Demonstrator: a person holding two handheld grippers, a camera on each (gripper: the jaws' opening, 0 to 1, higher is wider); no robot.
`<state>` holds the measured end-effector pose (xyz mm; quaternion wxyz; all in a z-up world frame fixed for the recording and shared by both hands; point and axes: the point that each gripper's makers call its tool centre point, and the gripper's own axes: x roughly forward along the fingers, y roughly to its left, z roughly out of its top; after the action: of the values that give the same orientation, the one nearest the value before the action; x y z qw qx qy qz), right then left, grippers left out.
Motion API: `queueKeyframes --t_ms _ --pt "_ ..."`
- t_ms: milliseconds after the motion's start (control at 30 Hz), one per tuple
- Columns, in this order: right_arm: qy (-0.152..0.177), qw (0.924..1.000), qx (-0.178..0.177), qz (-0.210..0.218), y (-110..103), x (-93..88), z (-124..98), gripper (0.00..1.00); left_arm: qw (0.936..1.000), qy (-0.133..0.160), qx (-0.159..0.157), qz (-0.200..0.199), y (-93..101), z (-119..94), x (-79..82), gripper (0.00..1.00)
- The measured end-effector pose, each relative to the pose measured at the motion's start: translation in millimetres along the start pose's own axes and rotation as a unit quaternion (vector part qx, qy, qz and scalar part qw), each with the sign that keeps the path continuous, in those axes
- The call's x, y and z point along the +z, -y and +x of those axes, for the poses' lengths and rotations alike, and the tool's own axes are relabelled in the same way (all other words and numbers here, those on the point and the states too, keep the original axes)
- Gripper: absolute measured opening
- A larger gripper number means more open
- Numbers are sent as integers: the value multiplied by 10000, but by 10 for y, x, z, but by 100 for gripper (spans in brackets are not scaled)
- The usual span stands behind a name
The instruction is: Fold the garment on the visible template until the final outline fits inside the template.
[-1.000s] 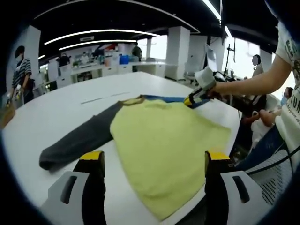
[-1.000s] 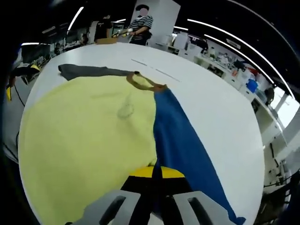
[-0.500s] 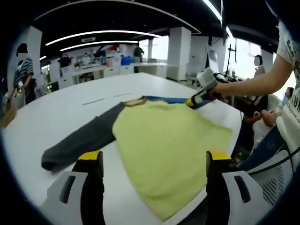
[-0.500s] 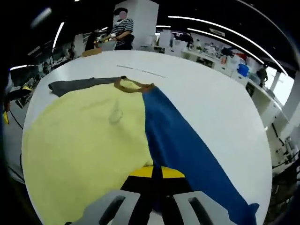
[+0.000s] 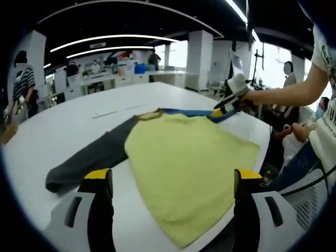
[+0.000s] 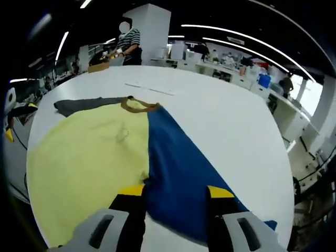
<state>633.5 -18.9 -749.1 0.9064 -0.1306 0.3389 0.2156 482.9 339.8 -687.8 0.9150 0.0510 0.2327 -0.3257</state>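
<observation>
White table (image 5: 63, 121) holds the shirt (image 5: 184, 157). Both the left gripper (image 5: 170, 184) and right gripper (image 6: 176, 197) gape apart, so the blue sleeve (image 6: 184, 173) could flop crooked.

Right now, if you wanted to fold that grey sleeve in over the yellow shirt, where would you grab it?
Probably at the cuff end of the grey sleeve, coming from the near table edge with the open left gripper. The sleeve lies flat and stretched outward, and its free end is nearest that gripper.
</observation>
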Motion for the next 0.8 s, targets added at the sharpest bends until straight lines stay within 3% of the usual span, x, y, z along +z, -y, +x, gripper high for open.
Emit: queueKeyframes --t_ms 167,800 --pt "-52 9997 -209 103 131 -111 -151 49 10000 2 -32 18 16 16 6 95" --pt "-271 9918 -1055 665 762 -649 -678 43 10000 -46 -73 5 71 40 13 94"
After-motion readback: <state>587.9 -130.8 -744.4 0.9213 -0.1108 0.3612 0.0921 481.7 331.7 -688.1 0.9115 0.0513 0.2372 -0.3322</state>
